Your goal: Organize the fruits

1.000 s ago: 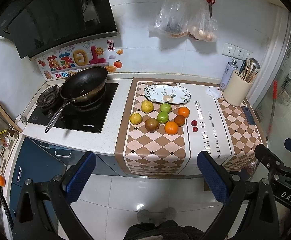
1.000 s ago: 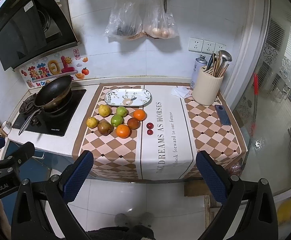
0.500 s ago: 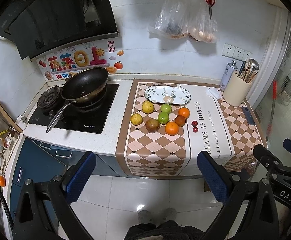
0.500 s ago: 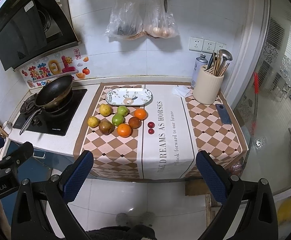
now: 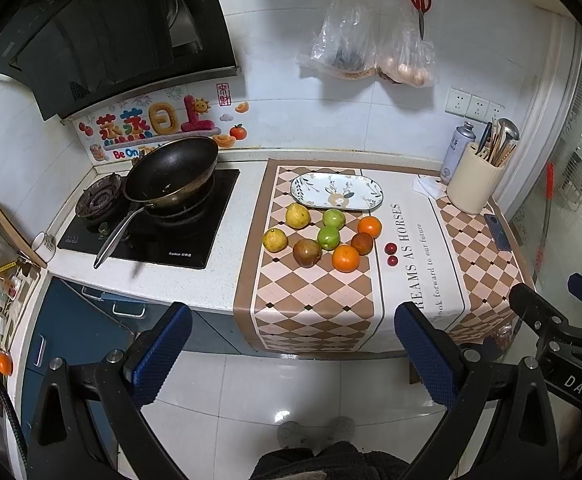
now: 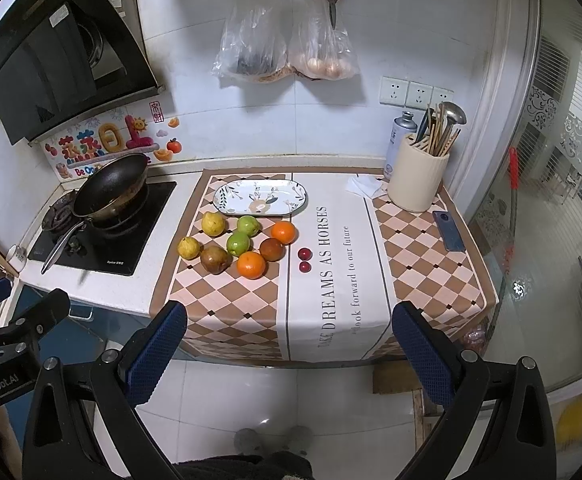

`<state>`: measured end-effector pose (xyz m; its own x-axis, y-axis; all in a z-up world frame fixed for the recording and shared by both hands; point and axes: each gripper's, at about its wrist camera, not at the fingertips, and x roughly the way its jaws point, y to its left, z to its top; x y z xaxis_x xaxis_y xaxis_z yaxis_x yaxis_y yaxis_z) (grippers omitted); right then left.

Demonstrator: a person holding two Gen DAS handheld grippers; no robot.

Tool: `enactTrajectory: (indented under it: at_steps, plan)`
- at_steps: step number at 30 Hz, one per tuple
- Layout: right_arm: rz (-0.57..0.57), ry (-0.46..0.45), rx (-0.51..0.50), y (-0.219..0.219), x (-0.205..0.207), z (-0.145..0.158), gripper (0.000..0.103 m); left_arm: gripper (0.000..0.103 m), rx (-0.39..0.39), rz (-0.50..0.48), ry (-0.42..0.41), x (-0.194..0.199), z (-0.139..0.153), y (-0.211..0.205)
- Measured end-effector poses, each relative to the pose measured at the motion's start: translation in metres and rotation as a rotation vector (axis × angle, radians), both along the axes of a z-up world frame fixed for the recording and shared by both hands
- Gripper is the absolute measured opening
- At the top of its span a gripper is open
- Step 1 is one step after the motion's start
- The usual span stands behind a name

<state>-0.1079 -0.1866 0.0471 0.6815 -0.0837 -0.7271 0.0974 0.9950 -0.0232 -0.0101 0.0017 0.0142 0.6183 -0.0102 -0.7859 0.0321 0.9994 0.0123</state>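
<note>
A home kitchen: gas stove [image 5: 103, 200] with frying pan [image 5: 171, 176], range hood [image 5: 103, 32] upper left, utensil holder [image 6: 419, 180] on the bench [image 5: 243, 184].

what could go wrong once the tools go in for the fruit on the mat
1. The fruit sits packed: the green apple touches or nearly touches the orange and brown pear, so open fingers closing on one may nudge a round neighbour into rolling.
2. The two small red fruits lie loose beside the cluster and could be knocked along the mat, which hangs over the counter edge.
3. The plate is shallow, so round fruit set down there may roll off.
</note>
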Motion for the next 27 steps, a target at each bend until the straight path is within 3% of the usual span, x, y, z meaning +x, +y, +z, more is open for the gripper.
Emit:
enactTrajectory:
  at_steps: [27]
  plan:
    - [0.007, -0.007, 0.009, 0.003, 0.005, 0.006, 0.103, 0.103, 0.0, -0.006, -0.004, 0.003, 0.009, 0.008]
